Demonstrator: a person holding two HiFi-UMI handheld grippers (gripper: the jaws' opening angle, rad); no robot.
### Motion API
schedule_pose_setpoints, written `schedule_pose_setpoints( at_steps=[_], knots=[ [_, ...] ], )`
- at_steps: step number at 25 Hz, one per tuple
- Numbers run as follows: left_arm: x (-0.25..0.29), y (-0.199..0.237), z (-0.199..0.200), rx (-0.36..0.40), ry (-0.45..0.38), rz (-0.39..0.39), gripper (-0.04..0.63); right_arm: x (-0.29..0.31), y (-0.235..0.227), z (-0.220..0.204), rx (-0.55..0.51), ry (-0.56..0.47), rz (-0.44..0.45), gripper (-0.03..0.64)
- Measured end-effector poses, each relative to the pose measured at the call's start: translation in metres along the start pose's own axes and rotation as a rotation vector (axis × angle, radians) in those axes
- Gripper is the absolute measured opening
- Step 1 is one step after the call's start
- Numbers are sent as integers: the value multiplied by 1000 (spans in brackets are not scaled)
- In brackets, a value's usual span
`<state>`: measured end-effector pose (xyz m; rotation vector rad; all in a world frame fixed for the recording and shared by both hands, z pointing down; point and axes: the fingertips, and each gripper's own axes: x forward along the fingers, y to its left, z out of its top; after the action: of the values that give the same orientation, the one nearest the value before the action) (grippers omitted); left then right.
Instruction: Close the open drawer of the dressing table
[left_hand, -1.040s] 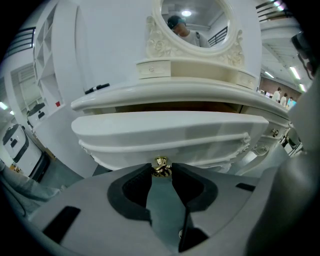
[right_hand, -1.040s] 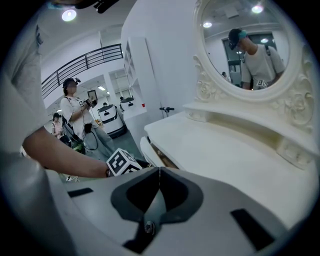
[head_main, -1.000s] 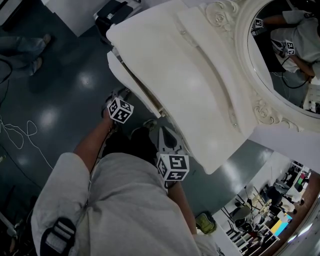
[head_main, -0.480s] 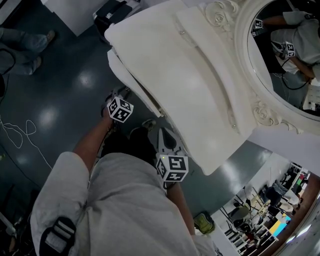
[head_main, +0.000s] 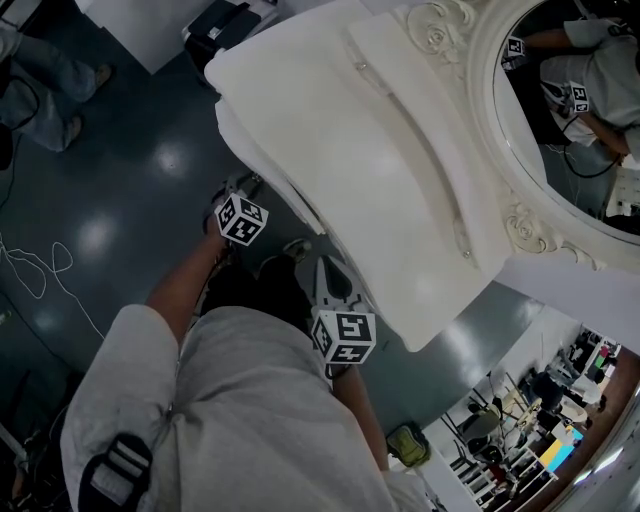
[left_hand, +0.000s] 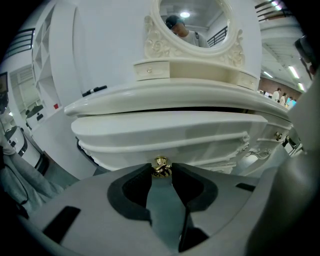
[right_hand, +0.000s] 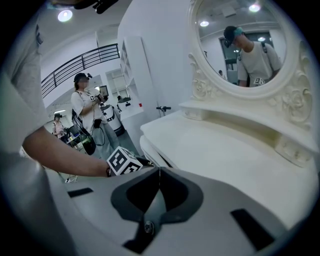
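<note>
I see the white desk (head_main: 350, 150) with its oval mirror (head_main: 570, 100) at about 2 o'clock in the head view, above a dark shiny floor (head_main: 130, 170). The drawer (left_hand: 170, 131) is under the desk top and it stands pulled out a little: in the left gripper view a dark gap runs along its upper edge, and in the head view its front comes out past the desk edge at about 10 o'clock. A small brass knob (left_hand: 160, 163) sits in the middle of the drawer front. The left claw (left_hand: 161, 169) is pinching this knob, one tip touching it on each side. The right claw (right_hand: 159, 172) is empty, its two tips pressed together, and it hangs near the desk's front edge without touching it. In the right gripper view the marker cube (right_hand: 123, 161) of the left claw shows at about 9 o'clock, just beside the drawer. In the head view the left claw is at about 9 o'clock and the right one nearer to 6 o'clock, both close in front of the desk.
</note>
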<state>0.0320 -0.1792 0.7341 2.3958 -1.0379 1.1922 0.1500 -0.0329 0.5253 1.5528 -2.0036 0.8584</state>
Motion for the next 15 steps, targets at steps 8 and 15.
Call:
schedule_pose_setpoints(
  at_steps=[8,15],
  knots=[
    [5,-1,8,11,-2,-17,130,3,-7,4,13,2,-15,15],
    [10,-3,14,11,-2,-24,130,5,-10,9,11,0,-20,15]
  ],
)
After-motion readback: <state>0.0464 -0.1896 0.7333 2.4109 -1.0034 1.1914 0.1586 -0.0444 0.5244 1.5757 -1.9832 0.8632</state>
